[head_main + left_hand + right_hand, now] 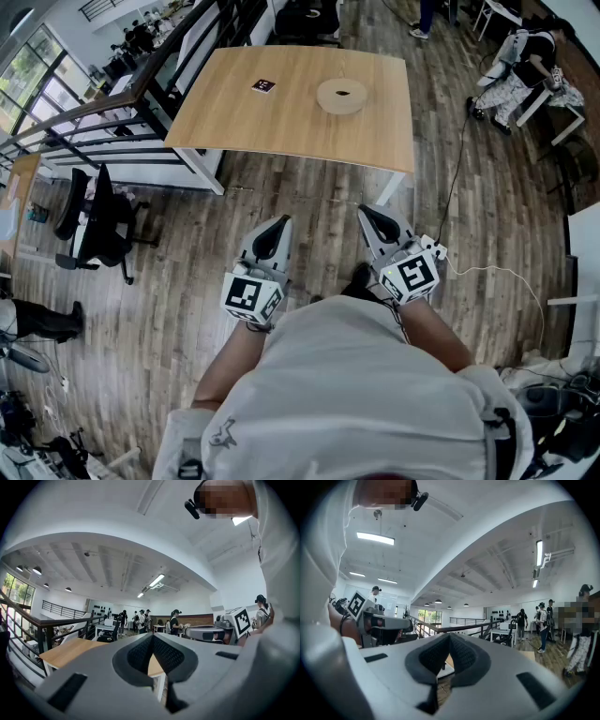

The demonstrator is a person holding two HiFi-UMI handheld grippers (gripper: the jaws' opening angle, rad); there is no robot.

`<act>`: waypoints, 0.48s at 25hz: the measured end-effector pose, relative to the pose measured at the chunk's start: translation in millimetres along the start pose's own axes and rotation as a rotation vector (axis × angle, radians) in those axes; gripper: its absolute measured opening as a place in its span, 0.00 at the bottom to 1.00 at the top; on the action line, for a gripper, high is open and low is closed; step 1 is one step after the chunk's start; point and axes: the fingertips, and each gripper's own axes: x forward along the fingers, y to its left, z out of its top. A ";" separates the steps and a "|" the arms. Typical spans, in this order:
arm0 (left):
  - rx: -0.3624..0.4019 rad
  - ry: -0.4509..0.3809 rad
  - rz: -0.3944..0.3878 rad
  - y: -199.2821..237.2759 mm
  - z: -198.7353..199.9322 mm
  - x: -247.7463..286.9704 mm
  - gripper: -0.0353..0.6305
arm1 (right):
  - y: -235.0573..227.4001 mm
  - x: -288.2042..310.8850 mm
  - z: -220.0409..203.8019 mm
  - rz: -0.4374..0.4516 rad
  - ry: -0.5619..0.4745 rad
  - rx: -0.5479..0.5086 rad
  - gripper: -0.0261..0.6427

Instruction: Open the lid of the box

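Note:
A round, pale wooden box (341, 96) with a small dark mark on its lid sits on the light wooden table (291, 122), right of centre, with the lid down. My left gripper (279, 225) and right gripper (367, 214) hover side by side over the floor, close to my body and well short of the table. Both point toward it with jaws shut and nothing between them. The left gripper view shows its shut jaws (152, 637) and a corner of the table (65, 651). In the right gripper view the jaws (447, 637) are also closed. The box is hidden in both gripper views.
A small black-and-white marker card (263, 86) lies on the table left of the box. Black office chairs (94, 225) and a railing (112, 103) stand to the left. A white cable (487, 272) trails over the wooden floor at the right. People stand far off.

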 end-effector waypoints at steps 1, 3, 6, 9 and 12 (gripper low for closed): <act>0.002 0.000 0.001 1.0 0.3 -0.6 0.06 | 0.3 0.5 -0.2 -0.001 0.000 -0.001 0.04; 0.004 -0.002 0.004 3.1 1.0 -2.0 0.06 | 0.7 1.7 -0.5 -0.003 0.001 -0.001 0.04; 0.005 -0.008 0.008 5.5 1.3 -4.6 0.06 | 1.3 2.7 -2.0 -0.002 0.005 0.000 0.05; 0.002 -0.009 0.003 6.8 0.5 -4.5 0.06 | 0.9 3.3 -2.8 -0.005 0.007 -0.004 0.04; -0.001 -0.010 0.009 11.3 2.8 -3.1 0.06 | 0.8 7.4 -1.0 -0.002 0.005 -0.009 0.04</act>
